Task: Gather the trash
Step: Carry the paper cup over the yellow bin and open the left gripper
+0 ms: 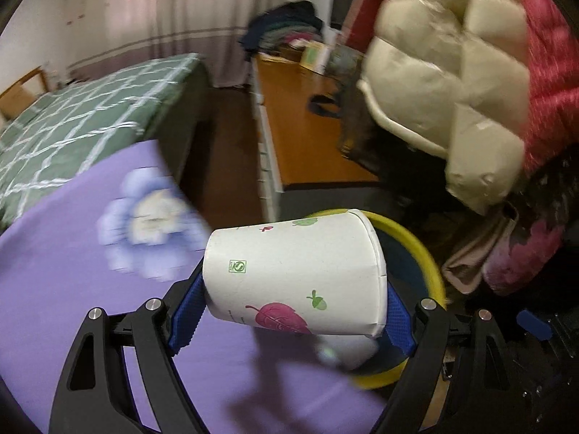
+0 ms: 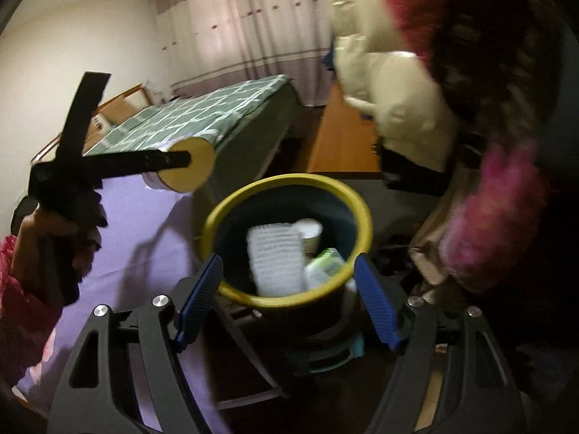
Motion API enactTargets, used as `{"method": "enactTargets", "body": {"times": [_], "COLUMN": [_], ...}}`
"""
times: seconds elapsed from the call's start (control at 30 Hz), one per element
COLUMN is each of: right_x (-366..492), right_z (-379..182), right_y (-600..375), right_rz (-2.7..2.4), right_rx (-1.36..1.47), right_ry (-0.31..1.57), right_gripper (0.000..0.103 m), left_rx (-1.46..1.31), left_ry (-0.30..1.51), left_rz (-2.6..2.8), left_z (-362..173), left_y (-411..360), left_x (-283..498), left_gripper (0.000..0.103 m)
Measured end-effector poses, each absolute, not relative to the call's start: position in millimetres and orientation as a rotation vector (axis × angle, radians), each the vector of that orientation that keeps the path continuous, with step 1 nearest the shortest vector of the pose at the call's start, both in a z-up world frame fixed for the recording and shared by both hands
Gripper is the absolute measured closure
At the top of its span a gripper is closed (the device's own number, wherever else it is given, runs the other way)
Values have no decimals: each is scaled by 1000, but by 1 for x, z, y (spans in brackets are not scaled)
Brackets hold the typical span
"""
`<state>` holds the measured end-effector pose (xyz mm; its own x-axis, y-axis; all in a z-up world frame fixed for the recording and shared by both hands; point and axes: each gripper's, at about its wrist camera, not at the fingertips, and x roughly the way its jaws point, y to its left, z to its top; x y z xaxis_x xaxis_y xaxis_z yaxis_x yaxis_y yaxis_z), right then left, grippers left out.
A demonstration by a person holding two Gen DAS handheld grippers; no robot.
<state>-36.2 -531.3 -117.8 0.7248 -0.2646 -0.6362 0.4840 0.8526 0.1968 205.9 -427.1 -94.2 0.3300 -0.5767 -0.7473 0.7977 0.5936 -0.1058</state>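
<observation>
My left gripper (image 1: 289, 300) is shut on a white paper cup (image 1: 293, 275) with leaf prints, held sideways just left of the yellow-rimmed trash bin (image 1: 430, 267). In the right wrist view the left gripper (image 2: 170, 161) holds the same cup (image 2: 188, 170) above the purple bed, up and left of the bin (image 2: 289, 184). The bin holds a white cloth (image 2: 275, 260), a paper cup (image 2: 309, 233) and a green-white packet (image 2: 325, 266). My right gripper (image 2: 286, 300) is open and empty, its blue pads either side of the bin's near rim.
A purple flowered bedspread (image 1: 72, 253) lies left of the bin. A green checked bed (image 1: 90, 115) stands behind it. An orange desk (image 1: 307, 126) with clutter is at the back. Cream and pink jackets (image 1: 452, 72) hang over the right side.
</observation>
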Motion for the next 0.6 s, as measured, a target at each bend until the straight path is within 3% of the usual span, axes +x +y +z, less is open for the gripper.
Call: {"method": "enactTargets", "body": {"times": [0.3, 0.43, 0.6], "right_x": [-62, -62, -60], "right_z": [-125, -129, -129], "right_y": [-558, -561, -556], "right_rz": [-474, -469, -449], "right_rx": [382, 394, 396], "right_ry": [632, 643, 645], "right_gripper": [27, 26, 26], "left_rx": [403, 434, 399], "left_ry": [901, 926, 875], "left_rz": [-927, -905, -884], "left_z": [-135, -144, -124], "left_y": [-503, -507, -467], "left_x": [183, 181, 171], "left_gripper": [21, 6, 5]}}
